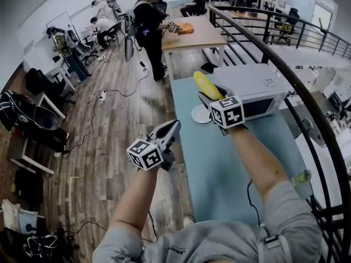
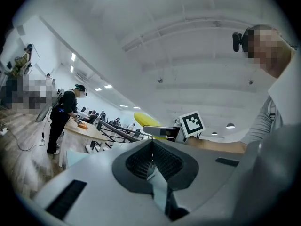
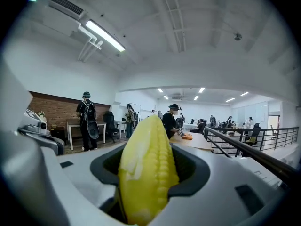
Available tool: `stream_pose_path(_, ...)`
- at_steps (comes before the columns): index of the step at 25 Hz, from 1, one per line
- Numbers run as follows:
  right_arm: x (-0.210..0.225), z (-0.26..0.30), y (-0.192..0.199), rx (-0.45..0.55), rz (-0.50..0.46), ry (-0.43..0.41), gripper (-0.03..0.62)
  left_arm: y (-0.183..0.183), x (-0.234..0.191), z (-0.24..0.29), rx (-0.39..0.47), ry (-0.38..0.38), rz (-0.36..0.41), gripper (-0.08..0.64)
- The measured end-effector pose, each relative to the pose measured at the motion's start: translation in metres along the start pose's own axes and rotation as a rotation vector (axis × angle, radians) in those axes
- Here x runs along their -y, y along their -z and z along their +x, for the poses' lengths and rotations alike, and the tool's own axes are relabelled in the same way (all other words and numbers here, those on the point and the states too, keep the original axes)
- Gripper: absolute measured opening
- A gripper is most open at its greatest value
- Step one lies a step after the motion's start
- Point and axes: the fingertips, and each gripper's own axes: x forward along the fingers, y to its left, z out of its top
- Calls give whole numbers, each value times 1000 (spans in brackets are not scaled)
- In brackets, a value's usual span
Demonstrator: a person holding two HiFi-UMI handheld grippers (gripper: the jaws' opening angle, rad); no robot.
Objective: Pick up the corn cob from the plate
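Note:
My right gripper point(image 1: 213, 96) is shut on the yellow corn cob point(image 1: 207, 85) and holds it in the air above the white plate point(image 1: 200, 114), which lies on the light blue table point(image 1: 219, 163). In the right gripper view the corn cob point(image 3: 146, 166) sticks out forward between the jaws of the right gripper point(image 3: 148, 178). My left gripper point(image 1: 169, 131) hangs over the table's left edge with its jaws together and nothing in them. The left gripper view looks over the left gripper point(image 2: 153, 167) at the corn cob point(image 2: 145, 120) and the marker cube point(image 2: 193, 123).
A white box-shaped appliance point(image 1: 249, 86) stands on the table just behind the plate. A dark metal railing point(image 1: 307, 103) runs along the right. A standing person point(image 1: 149, 26) works at a wooden table point(image 1: 192, 34) farther off. Cables lie on the wooden floor point(image 1: 109, 125) at the left.

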Motion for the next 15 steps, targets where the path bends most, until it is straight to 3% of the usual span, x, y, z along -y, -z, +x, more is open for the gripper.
stream_pose_path(6,-17,-50,-53,93,-2,5,253,-33,39,-31,18,14,54,18)
stream_pose_path(15,-10,-147,-112,226,-27,-71,253,-56,128,-45,59,-63,119,18)
